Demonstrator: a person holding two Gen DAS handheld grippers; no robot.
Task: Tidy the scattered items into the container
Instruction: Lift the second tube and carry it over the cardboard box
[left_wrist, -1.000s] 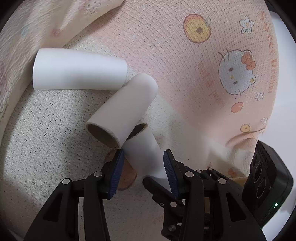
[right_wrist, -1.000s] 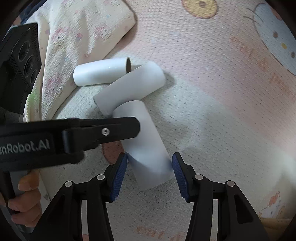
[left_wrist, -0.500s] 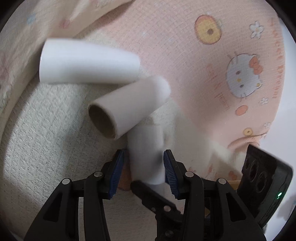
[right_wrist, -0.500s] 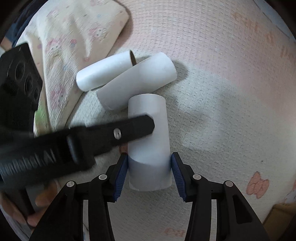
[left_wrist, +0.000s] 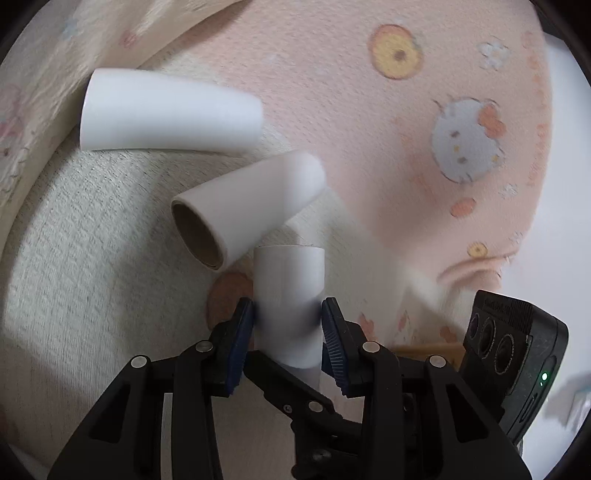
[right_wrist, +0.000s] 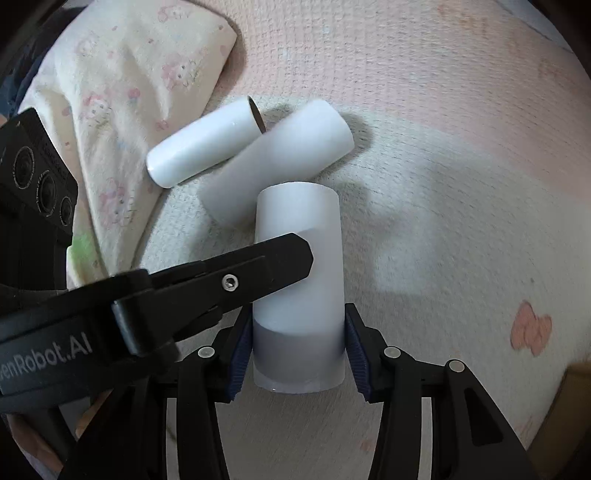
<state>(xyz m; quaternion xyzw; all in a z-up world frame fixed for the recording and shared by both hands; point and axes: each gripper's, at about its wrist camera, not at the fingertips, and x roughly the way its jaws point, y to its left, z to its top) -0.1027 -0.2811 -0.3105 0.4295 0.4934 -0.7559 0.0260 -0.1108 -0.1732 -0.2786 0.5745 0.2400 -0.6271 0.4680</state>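
On a waffle-weave blanket (right_wrist: 461, 221), the right gripper (right_wrist: 299, 350) clamps one white tube (right_wrist: 299, 266), while the left gripper (left_wrist: 287, 332) closes against its sides too; two tubes (left_wrist: 166, 114) lie just beyond.

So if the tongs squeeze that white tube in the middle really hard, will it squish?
Probably a bit. The middle tube shows an open, hollow end with a thin brown cardboard wall, so a hard squeeze would likely dent it. It looks light for its size. Being round and lying on its side, it may roll if nudged, though the soft blanket should slow it.
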